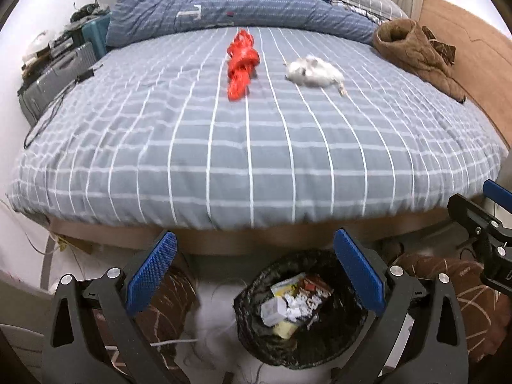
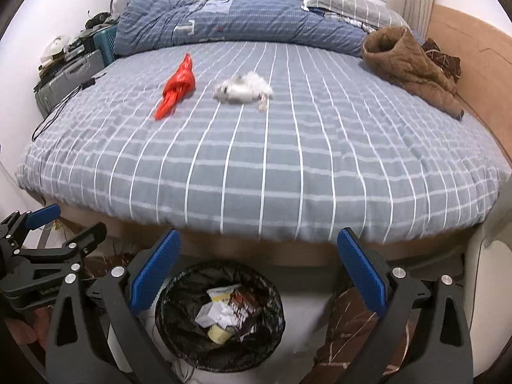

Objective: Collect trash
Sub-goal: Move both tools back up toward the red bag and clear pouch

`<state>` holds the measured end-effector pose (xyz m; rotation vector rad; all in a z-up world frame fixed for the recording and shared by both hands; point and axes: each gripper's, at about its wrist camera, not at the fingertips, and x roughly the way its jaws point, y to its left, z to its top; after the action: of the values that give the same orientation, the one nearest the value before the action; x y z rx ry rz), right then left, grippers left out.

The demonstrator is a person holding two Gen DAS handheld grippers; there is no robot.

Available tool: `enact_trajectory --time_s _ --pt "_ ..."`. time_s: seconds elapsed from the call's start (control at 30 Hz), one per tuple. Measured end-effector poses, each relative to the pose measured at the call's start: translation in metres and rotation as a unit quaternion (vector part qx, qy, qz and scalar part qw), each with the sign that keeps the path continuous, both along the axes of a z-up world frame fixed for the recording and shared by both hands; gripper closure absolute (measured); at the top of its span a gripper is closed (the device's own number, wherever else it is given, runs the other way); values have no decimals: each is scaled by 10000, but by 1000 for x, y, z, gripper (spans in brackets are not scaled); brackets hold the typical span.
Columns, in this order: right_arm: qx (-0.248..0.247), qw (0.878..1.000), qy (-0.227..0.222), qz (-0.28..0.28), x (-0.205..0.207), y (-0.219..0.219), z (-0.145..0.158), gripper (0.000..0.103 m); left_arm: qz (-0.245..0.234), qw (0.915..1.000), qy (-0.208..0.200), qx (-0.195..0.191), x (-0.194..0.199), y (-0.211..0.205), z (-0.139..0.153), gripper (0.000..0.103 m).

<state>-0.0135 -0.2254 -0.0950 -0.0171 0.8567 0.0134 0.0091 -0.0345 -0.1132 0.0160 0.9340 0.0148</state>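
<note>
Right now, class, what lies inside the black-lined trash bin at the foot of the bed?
The trash bin holds crumpled white paper, a yellow wrapper and a brown packet. Whatever lies beneath that top layer is covered and cannot be seen.

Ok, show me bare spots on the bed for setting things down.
Bare: the checked sheet from the foot edge up to the red bag and white wad. Crowded: rolled quilt at the head, brown garment at right.
</note>
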Motion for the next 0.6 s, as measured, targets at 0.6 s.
enact_trajectory --time_s 0.6 --pt "113 9992 -157 338 124 10 17 9 196 9995 -249 -79 122 21 32 6"
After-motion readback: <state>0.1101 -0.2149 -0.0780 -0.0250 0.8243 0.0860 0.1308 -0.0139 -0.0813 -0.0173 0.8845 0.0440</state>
